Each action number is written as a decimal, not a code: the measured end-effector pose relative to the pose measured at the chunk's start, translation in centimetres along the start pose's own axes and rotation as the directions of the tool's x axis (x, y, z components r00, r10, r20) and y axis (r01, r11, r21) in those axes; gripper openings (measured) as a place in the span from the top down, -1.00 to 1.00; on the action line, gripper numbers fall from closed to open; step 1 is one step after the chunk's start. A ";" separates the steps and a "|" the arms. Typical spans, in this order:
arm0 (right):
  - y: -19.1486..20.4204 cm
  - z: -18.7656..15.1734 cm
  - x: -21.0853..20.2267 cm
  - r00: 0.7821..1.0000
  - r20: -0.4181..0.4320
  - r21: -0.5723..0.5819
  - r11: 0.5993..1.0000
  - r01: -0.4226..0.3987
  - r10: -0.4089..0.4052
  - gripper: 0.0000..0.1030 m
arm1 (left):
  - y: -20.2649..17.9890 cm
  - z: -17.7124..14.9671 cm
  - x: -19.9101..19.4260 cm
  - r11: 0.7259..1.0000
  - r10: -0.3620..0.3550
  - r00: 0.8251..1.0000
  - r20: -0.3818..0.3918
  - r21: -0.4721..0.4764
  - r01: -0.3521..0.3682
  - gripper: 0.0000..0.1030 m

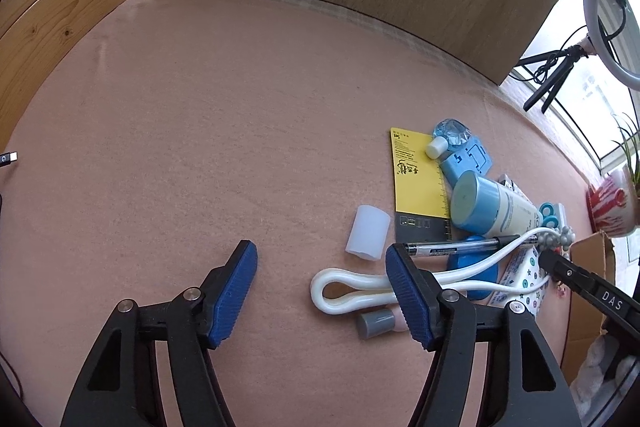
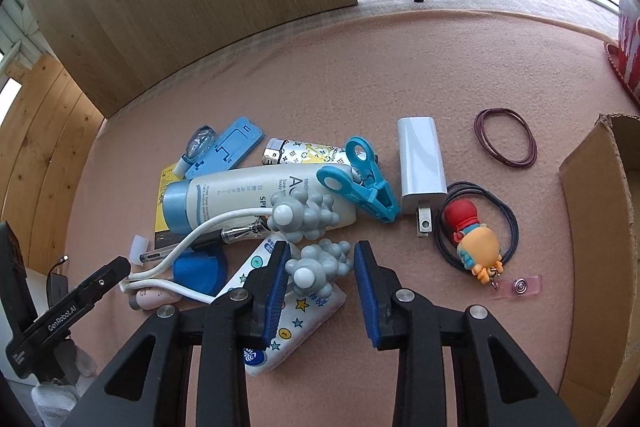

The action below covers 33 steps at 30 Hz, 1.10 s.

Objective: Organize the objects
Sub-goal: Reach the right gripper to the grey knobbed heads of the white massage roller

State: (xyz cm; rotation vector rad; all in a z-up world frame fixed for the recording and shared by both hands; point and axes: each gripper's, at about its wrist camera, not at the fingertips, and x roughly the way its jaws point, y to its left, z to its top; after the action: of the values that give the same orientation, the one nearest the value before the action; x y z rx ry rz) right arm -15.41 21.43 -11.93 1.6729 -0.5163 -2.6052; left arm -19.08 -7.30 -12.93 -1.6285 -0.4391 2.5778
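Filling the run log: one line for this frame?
left hand-held gripper: open over cloth | right hand-held gripper: open around grey massager head | box: right
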 end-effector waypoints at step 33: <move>-2.3 -5.7 -3.8 0.999 0.030 0.050 0.999 -0.017 0.015 0.53 | -0.6 -7.4 -3.3 0.995 -0.052 0.998 -0.036 0.089 0.055 -0.32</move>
State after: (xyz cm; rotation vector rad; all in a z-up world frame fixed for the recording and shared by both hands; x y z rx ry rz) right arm -8.28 22.77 -11.37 1.6387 -0.5988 -2.6314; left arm -11.11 -5.88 -12.84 -1.6057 -0.3546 2.4891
